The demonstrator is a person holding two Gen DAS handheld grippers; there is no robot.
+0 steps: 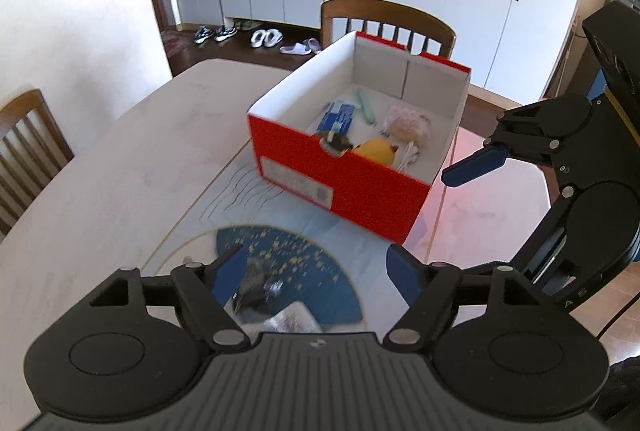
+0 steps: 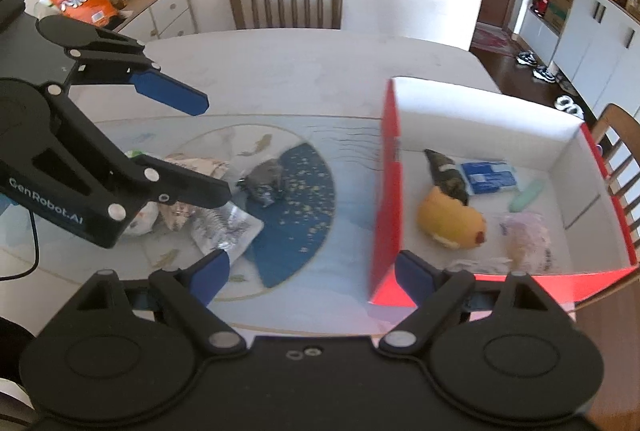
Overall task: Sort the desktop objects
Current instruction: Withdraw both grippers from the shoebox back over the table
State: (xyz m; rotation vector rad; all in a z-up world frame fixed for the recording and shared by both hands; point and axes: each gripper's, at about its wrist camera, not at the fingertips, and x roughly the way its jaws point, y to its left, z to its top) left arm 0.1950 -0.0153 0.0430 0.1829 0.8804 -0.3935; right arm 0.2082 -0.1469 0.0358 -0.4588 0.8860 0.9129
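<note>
The box (image 2: pixel 387 191) wall nearest the right wrist camera is smeared with blur. The left gripper (image 2: pixel 216 147) hides part of the clutter (image 2: pixel 224 227) behind it. A small dark thing (image 1: pixel 256 287) on the mat (image 1: pixel 288 251) is too blurred to name.

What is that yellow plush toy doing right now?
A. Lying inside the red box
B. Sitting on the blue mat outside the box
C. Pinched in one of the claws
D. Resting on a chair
A: the yellow plush toy lies on the floor of the red box, beside a blue packet, and neither claw touches it.
</note>
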